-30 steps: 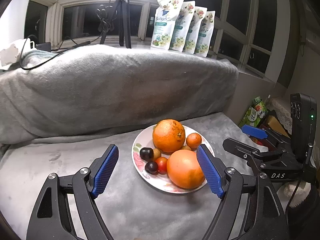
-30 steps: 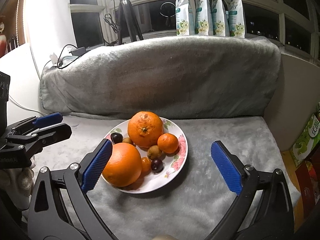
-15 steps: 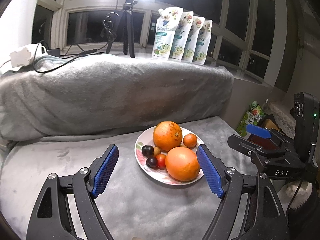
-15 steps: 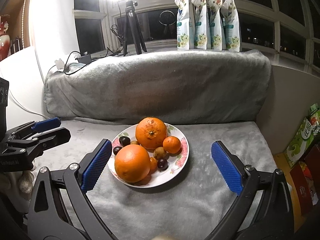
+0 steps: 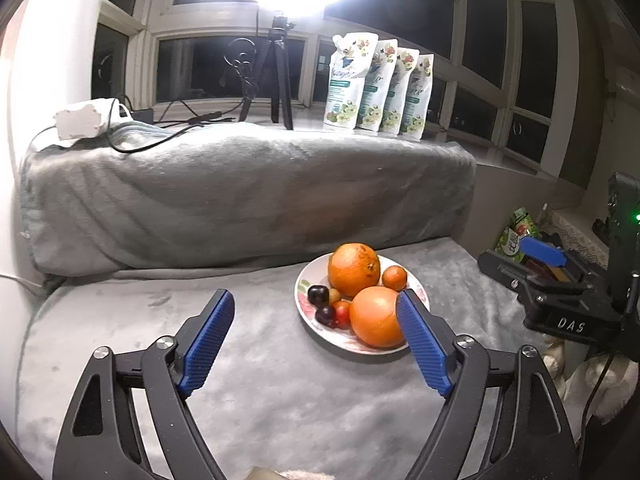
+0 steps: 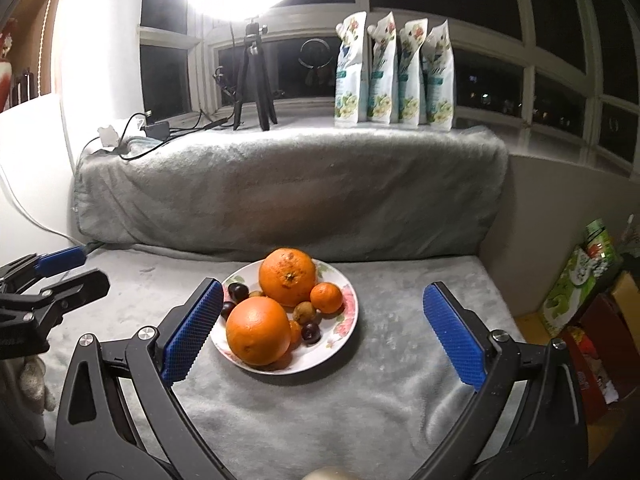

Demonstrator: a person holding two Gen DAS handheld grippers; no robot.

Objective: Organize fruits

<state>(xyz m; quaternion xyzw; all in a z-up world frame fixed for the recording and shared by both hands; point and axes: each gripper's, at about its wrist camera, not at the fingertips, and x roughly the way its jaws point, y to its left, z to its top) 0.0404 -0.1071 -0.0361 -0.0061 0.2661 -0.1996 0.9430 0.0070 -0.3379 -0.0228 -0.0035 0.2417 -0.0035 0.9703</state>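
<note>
Grey blanket (image 6: 360, 408) soft, uneven — plate (image 6: 340, 344) could tip if nudged. Plate sits mid-blanket, floral rim, fruit heaped: two large oranges (image 6: 258, 330), small mandarin (image 6: 326, 297), dark cherries (image 6: 238, 291) — round, likely to roll off. Left gripper (image 5: 316, 336) jaws spread, opening, nothing between. Right gripper (image 6: 318, 334) jaws spread wide, empty.

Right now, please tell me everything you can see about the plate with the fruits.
The plate is round, white and shallow, apparently ceramic, with pink flowers printed on its rim. It lies flat on the grey blanket, before the covered backrest. It holds two large oranges, a small orange one and several small dark, brown and red fruits. No gripper touches it.
</note>
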